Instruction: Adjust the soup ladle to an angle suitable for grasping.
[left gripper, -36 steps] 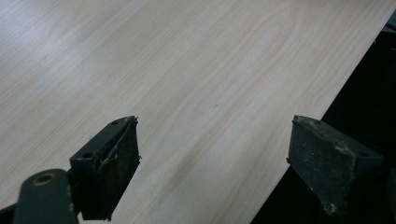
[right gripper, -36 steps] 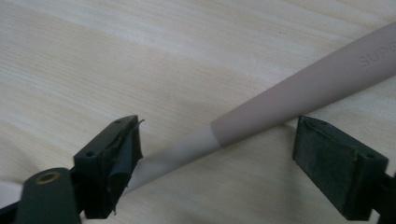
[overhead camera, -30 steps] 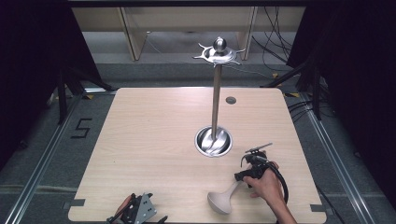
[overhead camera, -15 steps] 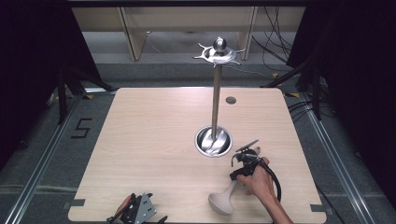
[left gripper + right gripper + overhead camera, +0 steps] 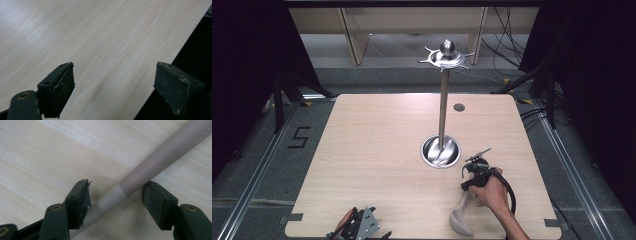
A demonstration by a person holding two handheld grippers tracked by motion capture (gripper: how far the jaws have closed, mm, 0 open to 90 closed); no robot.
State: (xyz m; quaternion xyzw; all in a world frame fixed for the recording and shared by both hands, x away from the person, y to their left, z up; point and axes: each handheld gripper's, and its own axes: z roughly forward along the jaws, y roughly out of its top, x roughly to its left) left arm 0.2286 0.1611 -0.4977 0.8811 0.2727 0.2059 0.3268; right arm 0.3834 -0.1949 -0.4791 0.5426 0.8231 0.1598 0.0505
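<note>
A grey ladle point(image 5: 460, 220) lies on the wooden table point(image 5: 377, 150) near the front right, its bowl toward the front edge. My right gripper point(image 5: 468, 186) points down at its handle. In the right gripper view the handle point(image 5: 155, 160) runs slantwise between the jaws, and my right gripper point(image 5: 115, 195) is open, one jaw on each side of it. My left gripper point(image 5: 362, 227) rests at the table's front edge. In its own view my left gripper point(image 5: 113, 85) is open over bare wood, with nothing between the jaws.
A metal utensil stand rises from a round shiny base point(image 5: 440, 151) in the table's middle. Its tall pole ends in a hooked top point(image 5: 446, 57). A small dark hole point(image 5: 459, 107) marks the far right of the table.
My right gripper has moved a little left and settled lower over the ladle handle. The left gripper has stayed at the front edge.
</note>
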